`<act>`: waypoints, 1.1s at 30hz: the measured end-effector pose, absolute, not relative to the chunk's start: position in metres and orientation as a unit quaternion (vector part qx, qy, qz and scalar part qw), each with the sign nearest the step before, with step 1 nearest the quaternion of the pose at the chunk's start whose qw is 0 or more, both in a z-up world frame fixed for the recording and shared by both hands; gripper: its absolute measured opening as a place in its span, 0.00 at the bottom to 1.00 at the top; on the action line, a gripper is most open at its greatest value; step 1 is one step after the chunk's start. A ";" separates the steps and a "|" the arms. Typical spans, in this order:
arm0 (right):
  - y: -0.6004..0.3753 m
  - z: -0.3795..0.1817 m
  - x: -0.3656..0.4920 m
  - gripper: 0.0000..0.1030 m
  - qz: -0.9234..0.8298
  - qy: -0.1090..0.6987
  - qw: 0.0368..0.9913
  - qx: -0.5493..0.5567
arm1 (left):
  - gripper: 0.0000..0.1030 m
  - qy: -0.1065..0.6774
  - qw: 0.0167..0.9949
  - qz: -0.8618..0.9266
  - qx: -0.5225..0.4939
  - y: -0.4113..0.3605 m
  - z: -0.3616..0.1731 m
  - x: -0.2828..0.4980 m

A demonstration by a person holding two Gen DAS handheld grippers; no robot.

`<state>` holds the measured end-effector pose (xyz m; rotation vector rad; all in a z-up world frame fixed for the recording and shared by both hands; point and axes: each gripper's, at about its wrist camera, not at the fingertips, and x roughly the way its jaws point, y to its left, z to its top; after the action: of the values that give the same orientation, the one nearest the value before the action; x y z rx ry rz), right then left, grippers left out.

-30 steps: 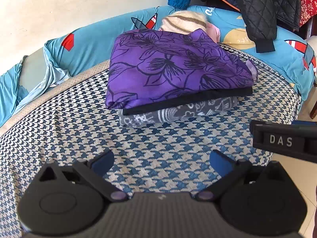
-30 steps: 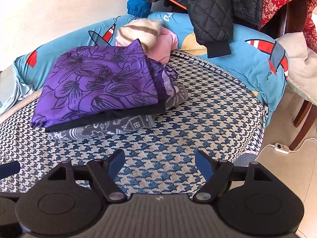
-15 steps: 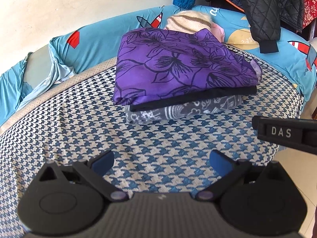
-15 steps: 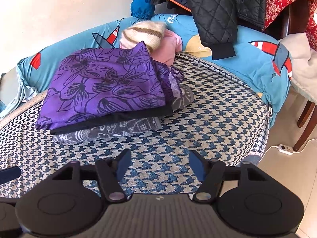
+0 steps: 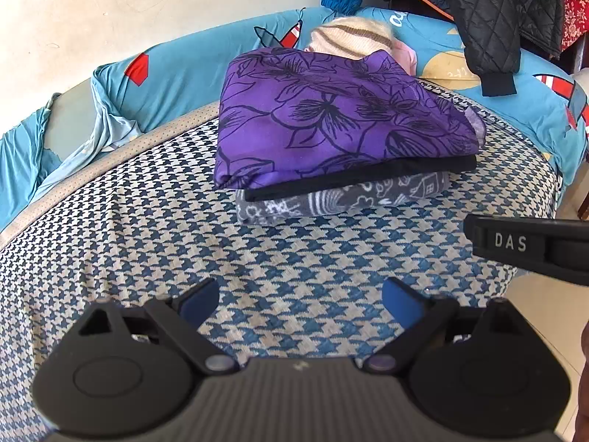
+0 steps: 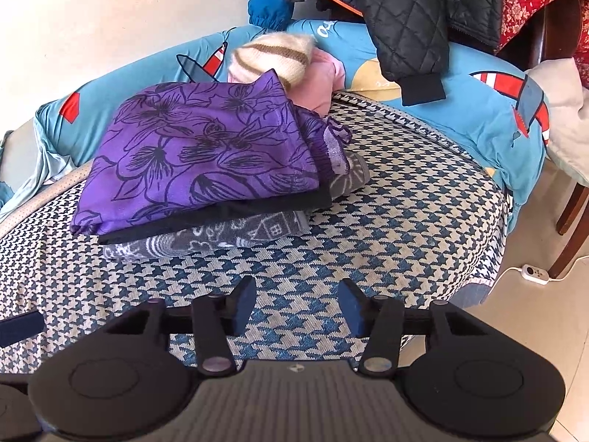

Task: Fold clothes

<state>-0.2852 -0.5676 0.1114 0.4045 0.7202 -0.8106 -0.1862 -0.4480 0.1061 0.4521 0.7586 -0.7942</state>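
Folded stack [image 5: 338, 136], purple on top, squared on bed [image 5: 147, 243]; near it left hand-held gripper [image 5: 300, 300] open, right hand-held gripper [image 6: 296, 304] closing on nothing, likely done.

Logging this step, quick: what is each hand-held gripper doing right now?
Left hand-held gripper: open, holding nothing.
Right hand-held gripper: jaws closing, nothing between them.

Free houndstooth cover [image 6: 405, 221] at 6 o'clock & 3 o'clock of clothes stack [image 5: 331, 129]. Blocked at 12: striped knit hat [image 6: 272, 55], blue bedding [image 5: 176, 84]. Quilted jacket [image 6: 412, 18] overhangs approx 1 o'clock.
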 end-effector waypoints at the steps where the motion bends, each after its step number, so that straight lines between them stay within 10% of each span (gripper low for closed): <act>1: -0.568 0.111 -0.284 0.49 -0.382 0.343 0.837 0.191 | 0.97 0.358 0.829 -0.372 0.213 -0.448 0.106 -0.186; 33: -0.552 0.113 -0.266 0.54 -0.359 0.351 0.847 0.173 | 1.00 0.368 0.828 -0.366 0.214 -0.432 0.102 -0.183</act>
<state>-0.2659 -0.5515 0.1129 0.3638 0.7406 -0.7561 -0.1825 -0.4322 0.1017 0.4552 0.7807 -0.7775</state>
